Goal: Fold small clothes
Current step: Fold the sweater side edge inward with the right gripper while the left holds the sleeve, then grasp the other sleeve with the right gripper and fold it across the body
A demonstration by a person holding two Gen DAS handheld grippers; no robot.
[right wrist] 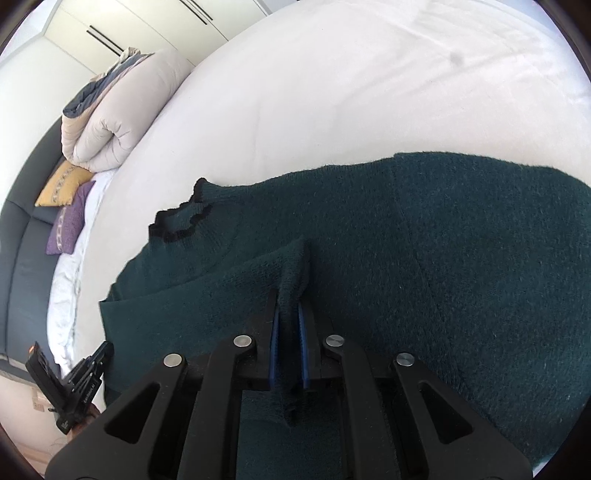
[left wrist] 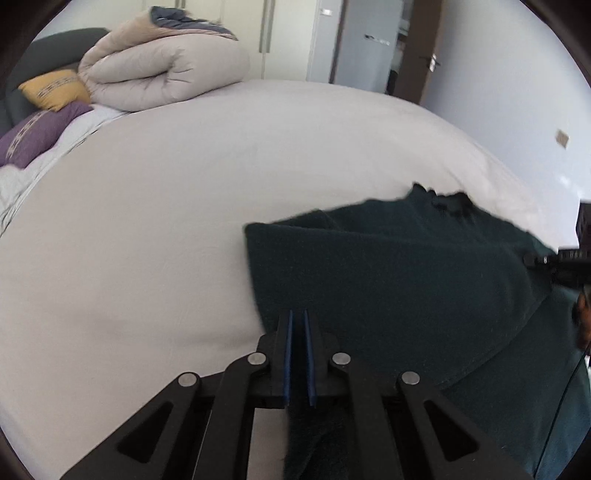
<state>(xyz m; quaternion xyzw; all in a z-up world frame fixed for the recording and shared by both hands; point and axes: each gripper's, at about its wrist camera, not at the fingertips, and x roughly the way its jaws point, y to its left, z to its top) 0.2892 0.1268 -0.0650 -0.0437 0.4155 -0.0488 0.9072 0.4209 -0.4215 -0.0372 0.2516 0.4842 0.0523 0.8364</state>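
Note:
A dark green knitted sweater (right wrist: 443, 236) with a black-trimmed collar (right wrist: 181, 221) lies spread on a white bed (right wrist: 332, 92). My right gripper (right wrist: 289, 306) is shut on a fold of the sweater's sleeve, which stands pinched between the blue pads. In the left wrist view my left gripper (left wrist: 297, 317) is shut on the sweater's edge (left wrist: 388, 280), with knit hanging down between its fingers. The left gripper (right wrist: 92, 365) also shows at the lower left of the right wrist view. The right gripper's body (left wrist: 565, 266) shows at the right edge of the left wrist view.
A rolled beige duvet (left wrist: 159, 62) sits at the head of the bed, with a yellow pillow (left wrist: 55, 90) and a purple pillow (left wrist: 33, 133) beside it. Wardrobe doors (left wrist: 266, 29) and a room door (left wrist: 421, 51) stand behind the bed.

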